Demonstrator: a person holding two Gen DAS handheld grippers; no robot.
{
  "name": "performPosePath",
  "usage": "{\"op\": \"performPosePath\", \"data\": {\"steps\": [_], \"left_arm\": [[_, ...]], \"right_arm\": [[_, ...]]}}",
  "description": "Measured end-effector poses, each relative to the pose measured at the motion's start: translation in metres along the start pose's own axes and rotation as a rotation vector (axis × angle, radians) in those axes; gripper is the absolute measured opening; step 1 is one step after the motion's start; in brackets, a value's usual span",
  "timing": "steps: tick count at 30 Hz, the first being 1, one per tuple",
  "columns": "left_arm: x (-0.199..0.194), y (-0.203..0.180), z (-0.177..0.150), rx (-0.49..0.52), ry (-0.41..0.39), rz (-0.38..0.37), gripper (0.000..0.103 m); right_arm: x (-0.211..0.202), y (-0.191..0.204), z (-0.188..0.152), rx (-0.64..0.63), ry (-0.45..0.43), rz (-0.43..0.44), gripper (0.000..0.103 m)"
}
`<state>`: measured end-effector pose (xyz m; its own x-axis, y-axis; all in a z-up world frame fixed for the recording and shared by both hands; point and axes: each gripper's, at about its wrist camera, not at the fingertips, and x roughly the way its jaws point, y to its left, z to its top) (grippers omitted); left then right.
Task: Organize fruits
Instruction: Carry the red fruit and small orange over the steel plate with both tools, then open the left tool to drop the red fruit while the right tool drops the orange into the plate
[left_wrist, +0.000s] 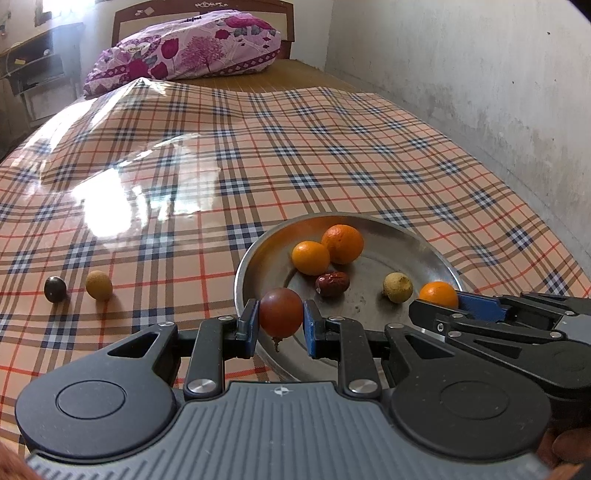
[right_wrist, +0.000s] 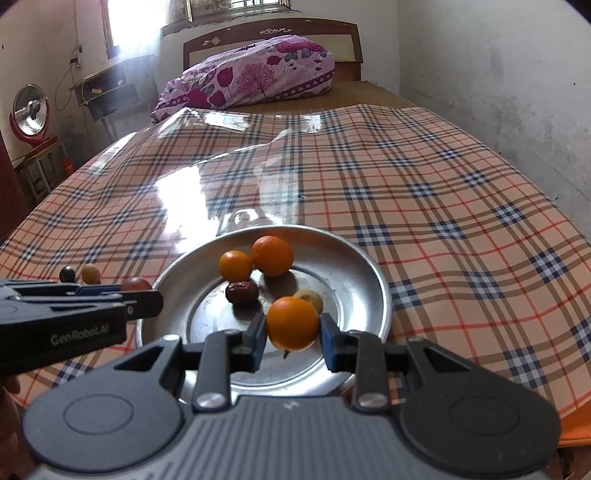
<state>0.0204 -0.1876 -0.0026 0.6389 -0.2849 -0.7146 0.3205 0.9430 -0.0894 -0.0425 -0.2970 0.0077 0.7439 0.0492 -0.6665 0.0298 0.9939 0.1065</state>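
Fruit lies both in and beside a round steel plate (left_wrist: 255, 258) that rests on a bed covered with a glossy plaid cloth (left_wrist: 332, 155). Inside the plate sit two oranges touching each other, the smaller orange (left_wrist: 310, 257) in front of the larger orange (left_wrist: 342, 244), with a wrinkled red jujube (left_wrist: 332, 284) just beside them on the plate's flat middle and a pale yellow-green longan (left_wrist: 398, 287) a little apart to the right. The left hand-held gripper (left_wrist: 280, 322) is clenched on a reddish-brown round fruit (left_wrist: 280, 312), its blue pads pressed against both sides, and holds it over the plate's near left rim with a short stem hanging below. The right hand-held gripper (right_wrist: 293, 328) is grasping a small tangerine (right_wrist: 292, 323) between its pads, above the near part of the plate's floor; from the left wrist camera the same tangerine shows at the plate's right edge. Off the plate, on the cloth to the left, a dark purple fruit (left_wrist: 55, 289) and a tan longan (left_wrist: 98, 285) lie near each other, well apart from the plate. At the head of the bed a purple floral pillow (left_wrist: 184, 44) leans against the wooden headboard (right_wrist: 269, 40), and a red fan heater (right_wrist: 29, 110) stands on a stool beside the bed.
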Motion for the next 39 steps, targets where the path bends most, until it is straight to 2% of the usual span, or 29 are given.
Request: {"op": "performPosePath", "data": {"steps": [29,35,36,39], "left_arm": [[0.0084,-0.0011,-0.0066,0.032,0.032,-0.015,0.026],[0.0062,0.0008,-0.0057,0.022,0.023,-0.013,0.038],[0.0054,0.0011,-0.0055,0.022,0.022,-0.015,0.038],[0.0024,0.0017,-0.0043,0.024,0.016,-0.011,0.040]], "right_arm": [[0.0031,0.0060,-0.0032,-0.015,0.022,0.016,0.032],[0.0022,0.0071,-0.0035,-0.016,0.021,0.023,0.034],[0.0022,0.0071,-0.0036,-0.017,0.021,0.021,0.037],[0.0013,0.0069,-0.0036,-0.017,0.016,0.023,0.038]]}}
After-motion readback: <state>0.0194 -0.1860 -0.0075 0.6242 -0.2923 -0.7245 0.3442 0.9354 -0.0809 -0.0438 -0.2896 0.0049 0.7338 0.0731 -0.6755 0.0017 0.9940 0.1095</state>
